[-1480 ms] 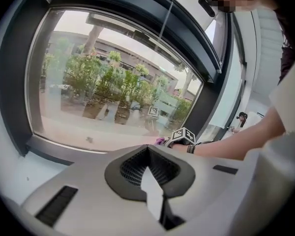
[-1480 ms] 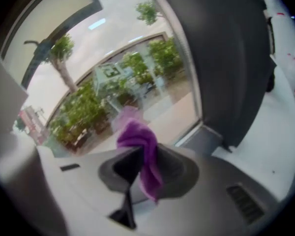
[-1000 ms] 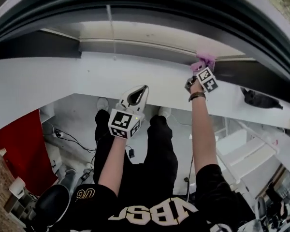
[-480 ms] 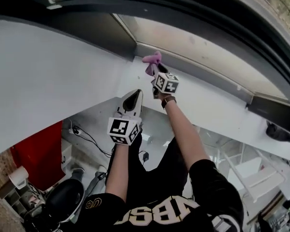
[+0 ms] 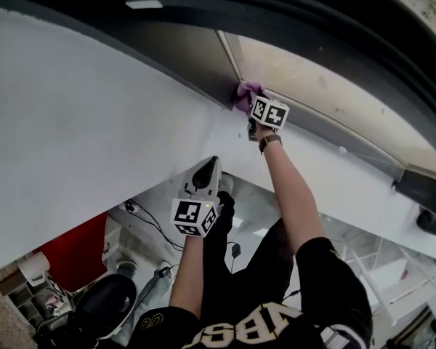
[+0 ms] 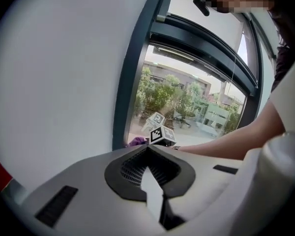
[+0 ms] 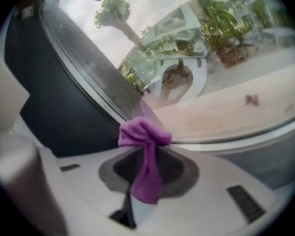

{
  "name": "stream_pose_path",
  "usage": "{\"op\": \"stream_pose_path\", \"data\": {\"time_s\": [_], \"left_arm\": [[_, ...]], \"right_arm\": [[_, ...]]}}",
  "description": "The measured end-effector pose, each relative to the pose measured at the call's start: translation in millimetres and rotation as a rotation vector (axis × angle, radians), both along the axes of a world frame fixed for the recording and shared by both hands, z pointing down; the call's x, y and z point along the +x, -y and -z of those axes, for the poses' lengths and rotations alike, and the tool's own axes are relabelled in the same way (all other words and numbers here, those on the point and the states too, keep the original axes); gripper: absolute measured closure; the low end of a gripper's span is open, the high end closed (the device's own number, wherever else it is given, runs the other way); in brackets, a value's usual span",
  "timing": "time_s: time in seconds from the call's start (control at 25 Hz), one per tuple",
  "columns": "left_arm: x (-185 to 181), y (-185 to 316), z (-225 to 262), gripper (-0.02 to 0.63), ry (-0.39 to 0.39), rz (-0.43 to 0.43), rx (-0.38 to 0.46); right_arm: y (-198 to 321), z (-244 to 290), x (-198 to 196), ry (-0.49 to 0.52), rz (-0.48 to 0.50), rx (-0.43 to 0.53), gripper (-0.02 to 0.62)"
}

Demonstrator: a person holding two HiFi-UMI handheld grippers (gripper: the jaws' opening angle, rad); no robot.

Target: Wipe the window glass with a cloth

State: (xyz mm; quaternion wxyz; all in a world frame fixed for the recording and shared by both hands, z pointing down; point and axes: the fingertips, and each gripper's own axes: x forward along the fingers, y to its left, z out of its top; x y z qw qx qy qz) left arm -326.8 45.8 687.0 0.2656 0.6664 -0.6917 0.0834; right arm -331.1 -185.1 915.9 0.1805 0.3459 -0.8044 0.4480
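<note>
Your right gripper [image 5: 253, 107] is clamped on a purple cloth [image 5: 245, 95]. You hold it up at the lower left corner of the window glass [image 5: 327, 86], just beside the dark window frame [image 5: 203, 67]. In the right gripper view the cloth [image 7: 145, 136] is pinched between the jaws. Its bunched top presses against the window glass [image 7: 226, 97] just above the sill, and a strip of it hangs down over the right gripper [image 7: 146, 181]. The dark frame [image 7: 64, 97] stands immediately to its left. Beyond the pane you see trees and buildings.

Your left gripper [image 5: 206, 171] has its jaws together with nothing between them. It is nearer to you and lower than the right one, in front of the white wall [image 5: 80, 115] and well apart from the glass. The left gripper view looks past the left gripper [image 6: 155, 193] toward the window [image 6: 187, 97]. There the cloth [image 6: 136, 141] shows as a small purple patch at the frame's foot, beside the right gripper's marker cube [image 6: 162, 135]. A wristwatch [image 5: 269, 142] sits on your right wrist.
</note>
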Motion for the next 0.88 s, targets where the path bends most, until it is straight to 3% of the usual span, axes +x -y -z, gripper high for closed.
{"op": "stream_pose_path", "data": {"time_s": [0.08,0.24,0.44,0.68,0.88], "left_arm": [[18,2,1,0.583,-0.019,-0.020,-0.002],[76,18,1,0.583,-0.051,-0.094,-0.001],[155,40,5,0.583,-0.078,-0.186,0.005],[250,64,3,0.583,-0.098,-0.283,0.017],[320,75,1,0.583,-0.116,-0.365,0.011]], "right_arm": [[-2,0,46,-0.079,-0.049,0.016,0.506],[6,-20,179,-0.122,-0.284,-0.107,0.506],[14,-10,336,-0.279,-0.367,-0.046,0.506],[25,-6,526,-0.327,-0.609,-0.076,0.506],[27,-6,673,-0.340,-0.864,-0.138,0.506]]}}
